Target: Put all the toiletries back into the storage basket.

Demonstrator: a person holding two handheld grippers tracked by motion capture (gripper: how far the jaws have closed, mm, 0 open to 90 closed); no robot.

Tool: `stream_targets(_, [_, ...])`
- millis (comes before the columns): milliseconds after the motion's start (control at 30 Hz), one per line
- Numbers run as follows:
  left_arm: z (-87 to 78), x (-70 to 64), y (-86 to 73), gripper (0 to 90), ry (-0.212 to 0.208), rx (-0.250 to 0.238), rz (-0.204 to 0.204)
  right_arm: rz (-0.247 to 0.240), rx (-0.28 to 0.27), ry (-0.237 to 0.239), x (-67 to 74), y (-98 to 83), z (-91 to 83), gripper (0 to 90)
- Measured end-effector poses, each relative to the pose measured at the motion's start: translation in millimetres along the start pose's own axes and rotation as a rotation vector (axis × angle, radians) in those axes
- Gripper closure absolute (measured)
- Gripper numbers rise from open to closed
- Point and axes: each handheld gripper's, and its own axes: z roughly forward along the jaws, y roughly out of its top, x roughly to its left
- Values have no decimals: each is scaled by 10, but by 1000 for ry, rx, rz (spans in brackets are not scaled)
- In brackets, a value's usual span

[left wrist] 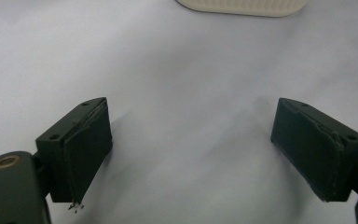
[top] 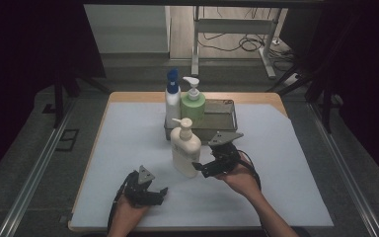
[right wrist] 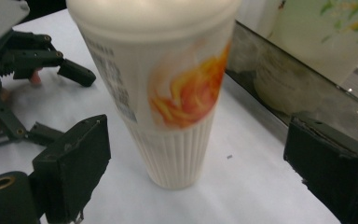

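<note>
Indoors, a white sheet [top: 128, 148] covers a wooden table [top: 138, 96] in a dim room, with cables on the floor beyond. A cream pump bottle [top: 184, 148] stands upright on the sheet, just before a metal tray [top: 227, 121] holding two more bottles. The right gripper [top: 197, 167], jaws wide and empty, is beside the cream bottle. The left gripper [top: 162, 193] rests open, holding nothing.
</note>
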Motion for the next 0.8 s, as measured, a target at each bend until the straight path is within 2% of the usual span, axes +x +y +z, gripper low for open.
stream_targets(333, [0, 0, 0, 121, 0, 0, 0, -14, -7, -21, 82, 200, 133, 132])
stream_targets(433, [0, 0, 0, 121, 0, 0, 0, -16, -6, -42, 114, 247, 181, 139])
stream_targets(600, [0, 0, 0, 121, 0, 0, -1, -6, -9, -49, 155, 309, 252, 176])
stream_targets(800, [0, 0, 0, 121, 0, 0, 0, 22, -18, -51, 187, 370, 312, 260])
